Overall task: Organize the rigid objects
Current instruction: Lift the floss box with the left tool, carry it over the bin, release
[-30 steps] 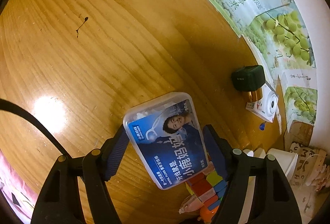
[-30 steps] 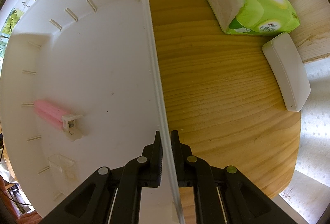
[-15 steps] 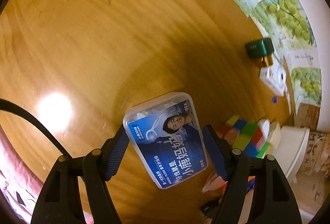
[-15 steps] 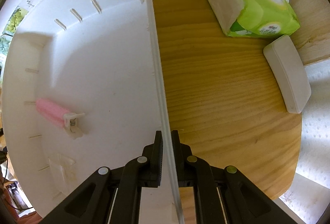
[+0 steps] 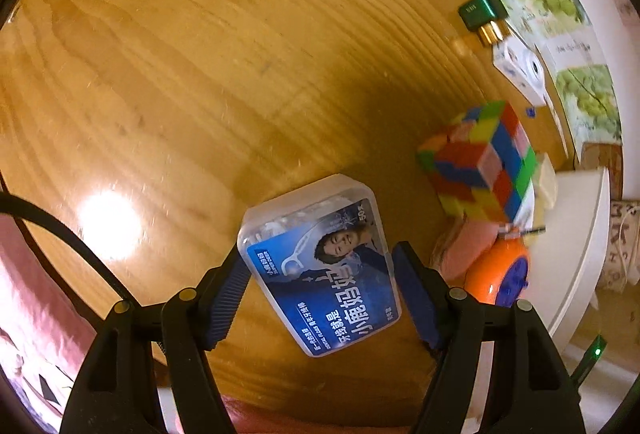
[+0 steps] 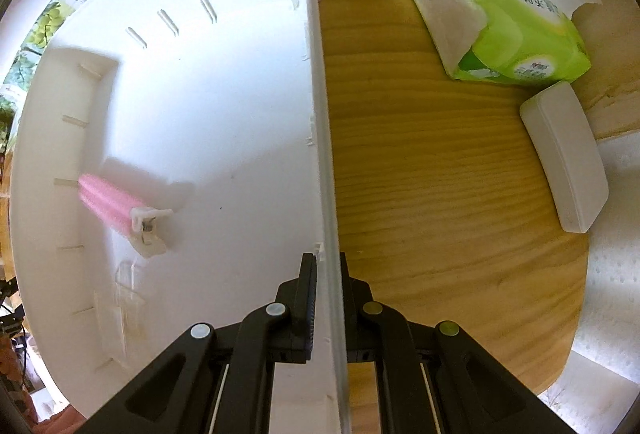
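since before, left gripper (image 5: 320, 290), clamped on floss box (image 5: 320, 266), shifted toward cube (image 5: 480, 162); right gripper (image 6: 328, 274) pinches bin wall (image 6: 320, 138).

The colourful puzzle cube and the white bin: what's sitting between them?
In the left wrist view, an orange round gadget with a blue face lies between the colourful puzzle cube and the white plastic bin, beside something pink, too blurred to identify.

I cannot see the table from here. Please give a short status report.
Left gripper shut on floss box, above table. Right gripper shut on white bin wall. Pink item in bin. Puzzle cube beside the box's path.
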`<state>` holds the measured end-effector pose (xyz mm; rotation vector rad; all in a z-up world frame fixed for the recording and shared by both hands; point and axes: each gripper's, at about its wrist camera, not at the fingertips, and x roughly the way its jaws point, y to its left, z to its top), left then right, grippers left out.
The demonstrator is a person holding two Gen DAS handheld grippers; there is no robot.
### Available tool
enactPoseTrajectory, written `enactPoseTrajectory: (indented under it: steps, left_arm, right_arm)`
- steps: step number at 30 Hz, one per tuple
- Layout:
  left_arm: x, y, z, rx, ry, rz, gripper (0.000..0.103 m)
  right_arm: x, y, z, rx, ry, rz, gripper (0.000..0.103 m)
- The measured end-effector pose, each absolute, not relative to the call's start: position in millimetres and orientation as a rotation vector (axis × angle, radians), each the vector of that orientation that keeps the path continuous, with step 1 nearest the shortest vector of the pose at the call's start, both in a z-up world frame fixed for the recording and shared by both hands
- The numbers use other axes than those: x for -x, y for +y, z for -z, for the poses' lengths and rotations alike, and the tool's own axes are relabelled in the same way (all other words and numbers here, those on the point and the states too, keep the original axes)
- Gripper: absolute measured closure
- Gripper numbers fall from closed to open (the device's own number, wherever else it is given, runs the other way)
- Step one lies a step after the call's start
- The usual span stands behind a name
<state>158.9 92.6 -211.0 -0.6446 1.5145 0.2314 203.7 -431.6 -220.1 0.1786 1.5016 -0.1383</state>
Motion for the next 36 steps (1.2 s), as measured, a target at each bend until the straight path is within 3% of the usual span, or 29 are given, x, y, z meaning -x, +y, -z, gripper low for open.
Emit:
enactPoseTrajectory:
  steps: [22,36]
  left_arm:
    - [-111.3,18.9,138.8,0.547,1.404,-0.076,0.03]
    - [-120.6,-44.7,87.4,0.329,1.276,0.104,0.03]
  right_arm:
    - [-198.6,-429.7,221.1,-0.089,1.503,0.001,0.095]
    - [-189.9,-430.4,223.5,-0.087,1.499,-0.028,0.095]
